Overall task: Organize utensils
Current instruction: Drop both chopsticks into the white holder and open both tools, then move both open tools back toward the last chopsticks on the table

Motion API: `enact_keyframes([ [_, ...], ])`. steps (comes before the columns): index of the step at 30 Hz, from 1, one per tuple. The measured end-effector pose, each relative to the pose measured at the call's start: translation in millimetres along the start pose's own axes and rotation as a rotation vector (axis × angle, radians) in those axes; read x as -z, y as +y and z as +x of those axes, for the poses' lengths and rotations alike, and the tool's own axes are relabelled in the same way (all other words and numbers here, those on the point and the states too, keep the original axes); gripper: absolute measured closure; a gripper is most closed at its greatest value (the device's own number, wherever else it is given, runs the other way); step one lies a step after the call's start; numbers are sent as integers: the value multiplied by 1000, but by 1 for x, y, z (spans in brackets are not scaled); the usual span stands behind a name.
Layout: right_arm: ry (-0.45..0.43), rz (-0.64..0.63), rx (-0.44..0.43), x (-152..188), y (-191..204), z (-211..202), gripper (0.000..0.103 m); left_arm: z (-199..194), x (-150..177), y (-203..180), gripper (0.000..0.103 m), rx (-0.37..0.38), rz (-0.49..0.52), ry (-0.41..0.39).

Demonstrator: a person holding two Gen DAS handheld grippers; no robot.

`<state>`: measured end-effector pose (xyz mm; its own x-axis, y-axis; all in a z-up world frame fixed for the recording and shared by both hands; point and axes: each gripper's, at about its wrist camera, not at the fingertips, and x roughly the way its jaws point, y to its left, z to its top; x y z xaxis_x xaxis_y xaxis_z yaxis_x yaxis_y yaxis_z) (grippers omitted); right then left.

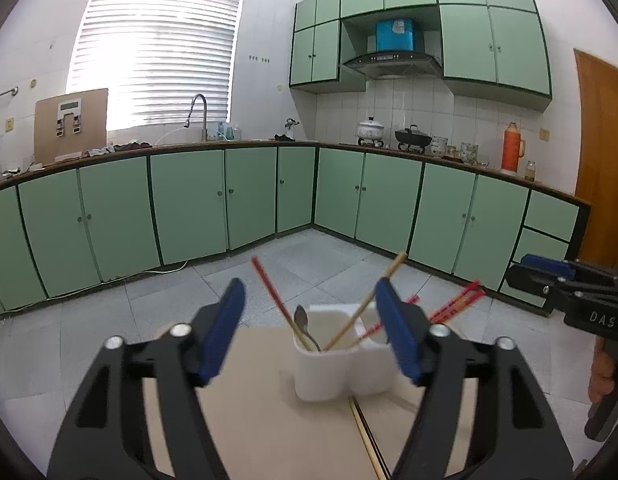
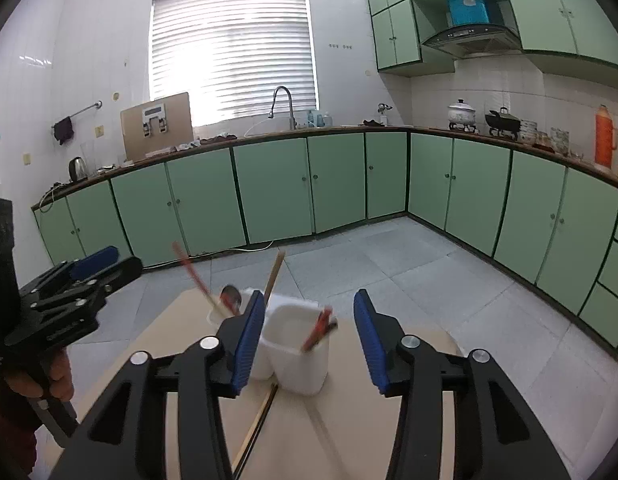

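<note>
Standing on a pale tabletop (image 1: 269, 420) is a white two-compartment utensil holder (image 1: 329, 376), seen from both wrist cameras with green kitchen cabinets (image 1: 189, 200) and a grey tiled floor (image 1: 317, 256) behind it. In the left wrist view the near compartment holds a metal spoon (image 1: 303, 325), bowl up, a red chopstick (image 1: 271, 292) leaning to the left and a bamboo chopstick (image 1: 369, 300) leaning to the right; the far compartment carries a bundle of red chopsticks (image 1: 455, 304) slanting out to the right. The left gripper (image 1: 311, 330) hovers just in front of the holder with its blue-padded jaws spread wide and nothing between them. The right gripper (image 2: 309, 338) is likewise released, its jaws apart on either side of the holder's nearer compartment, not touching it as far as the right wrist view shows; in that compartment lean the red chopsticks (image 2: 319, 330), somewhat blurred. From this side the spoon (image 2: 231, 294) and the two single chopsticks sit in the compartment further left, partly hidden by the gripper's left finger. A further pair of chopsticks (image 2: 257, 428) lies flat on the table in front of the holder. Each gripper appears at the edge of the other's view, held by a hand (image 2: 57, 376).
</note>
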<state>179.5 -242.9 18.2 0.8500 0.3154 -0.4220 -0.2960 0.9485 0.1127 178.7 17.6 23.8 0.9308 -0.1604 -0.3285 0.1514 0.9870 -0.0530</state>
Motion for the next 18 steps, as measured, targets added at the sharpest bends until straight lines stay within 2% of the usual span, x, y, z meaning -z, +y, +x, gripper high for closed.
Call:
enact_keyframes([
  [2,0,12,-6,10,0,-6,45,-12,9,-1,25,2,-10,-8],
  [5,11,22,-1,29,3,-15,36,-25,23,-6,19,-3,-12,-5],
  [7,15,26,7,44,5,-20,27,-30,32,-8,17,-11,-3,2],
  [9,12,35,11,56,6,-25,23,-35,44,-10,15,-19,6,10],
  [18,-14,46,72,106,8,-35,13,-42,100,-13,13,-59,19,68],
])
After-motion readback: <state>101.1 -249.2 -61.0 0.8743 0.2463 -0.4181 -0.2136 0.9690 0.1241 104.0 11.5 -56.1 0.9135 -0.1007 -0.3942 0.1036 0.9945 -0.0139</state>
